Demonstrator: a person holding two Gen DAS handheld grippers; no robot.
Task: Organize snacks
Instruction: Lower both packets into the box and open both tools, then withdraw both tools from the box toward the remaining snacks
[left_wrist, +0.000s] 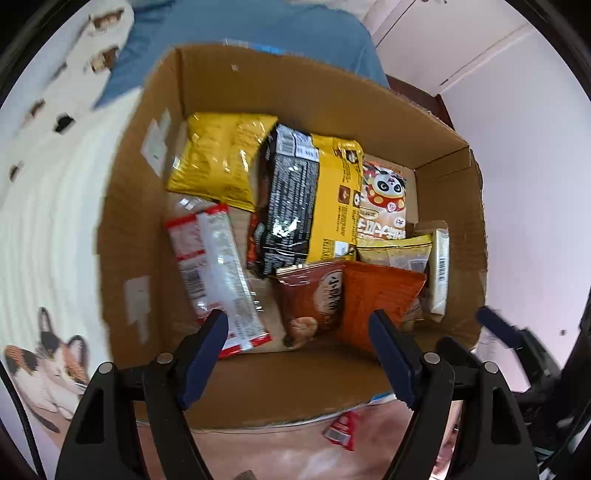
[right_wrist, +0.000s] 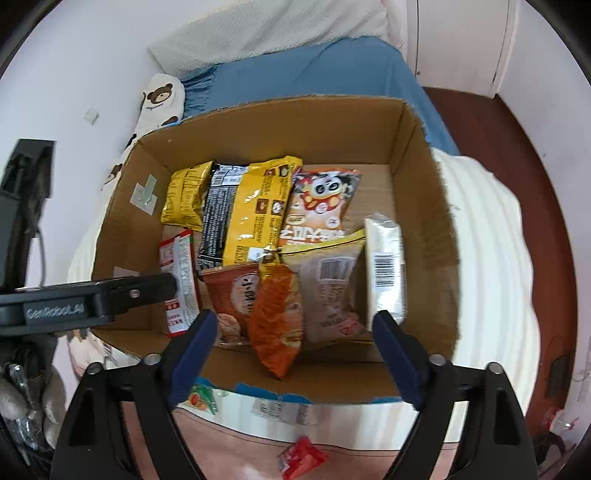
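Note:
An open cardboard box (left_wrist: 140, 206) (right_wrist: 417, 147) holds several snack packets: a yellow bag (left_wrist: 218, 158) (right_wrist: 184, 192), a black-and-yellow pack (left_wrist: 310, 199) (right_wrist: 243, 210), a panda packet (left_wrist: 384, 195) (right_wrist: 321, 199), a red-and-white packet (left_wrist: 214, 273) (right_wrist: 181, 280), a brown packet (left_wrist: 314, 299) (right_wrist: 232, 295), an orange bag (left_wrist: 373, 295) (right_wrist: 277, 317) and a white packet (left_wrist: 439, 273) (right_wrist: 386, 266). My left gripper (left_wrist: 299, 354) is open and empty above the box's near wall. My right gripper (right_wrist: 295, 350) is open and empty there too. The left gripper's arm shows in the right wrist view (right_wrist: 92, 299).
The box sits on a white ribbed blanket (right_wrist: 491, 258) on a bed with a blue sheet (right_wrist: 332, 70). A small red packet (right_wrist: 301, 458) (left_wrist: 341, 430) lies outside the box, in front of it. A cat-print cushion (left_wrist: 44, 365) lies left.

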